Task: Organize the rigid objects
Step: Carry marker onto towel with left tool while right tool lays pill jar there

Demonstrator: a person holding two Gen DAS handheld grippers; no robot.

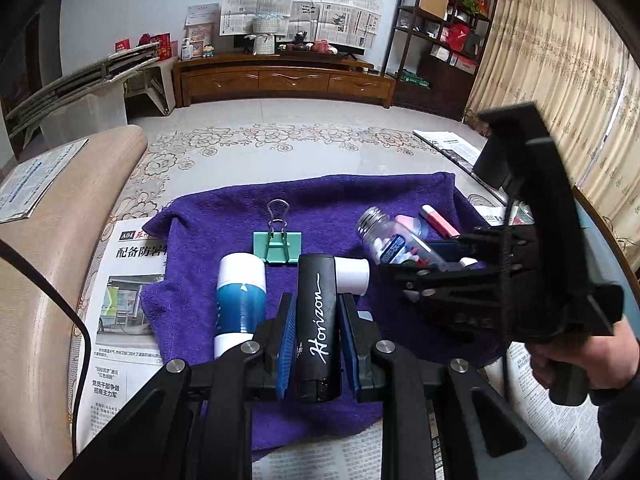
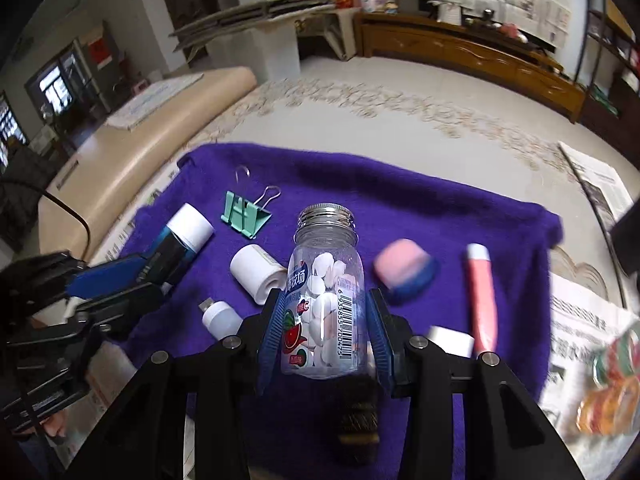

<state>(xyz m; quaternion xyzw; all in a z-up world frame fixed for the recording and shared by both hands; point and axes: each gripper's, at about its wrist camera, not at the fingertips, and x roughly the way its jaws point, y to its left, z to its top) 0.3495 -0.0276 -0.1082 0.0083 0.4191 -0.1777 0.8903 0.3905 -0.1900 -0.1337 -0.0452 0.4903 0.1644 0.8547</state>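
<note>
While the left gripper (image 1: 316,344) squeezed a black stick (image 1: 318,320) with white writing on it, the right gripper (image 2: 326,332) was clamped on a clear bottle (image 2: 324,292) of white candies. The bottle had no lid, and its open mouth pointed away from the hand. Both things hung over the purple towel (image 2: 420,200).

To do this step well, the bottle's mouth should not tip downward, I think, or the candies could spill. It should be set down slowly and let go only when it rests.

Small things lay close together on the towel: a blue tube (image 2: 182,236), a green clip (image 2: 244,212), a white cap (image 2: 256,272), a pink lid (image 2: 404,268) and a pink tube (image 2: 482,300). Open room showed at the towel's far edge. Newspaper (image 2: 580,320) lay past the right edge. The two grippers were near each other and could bump.
</note>
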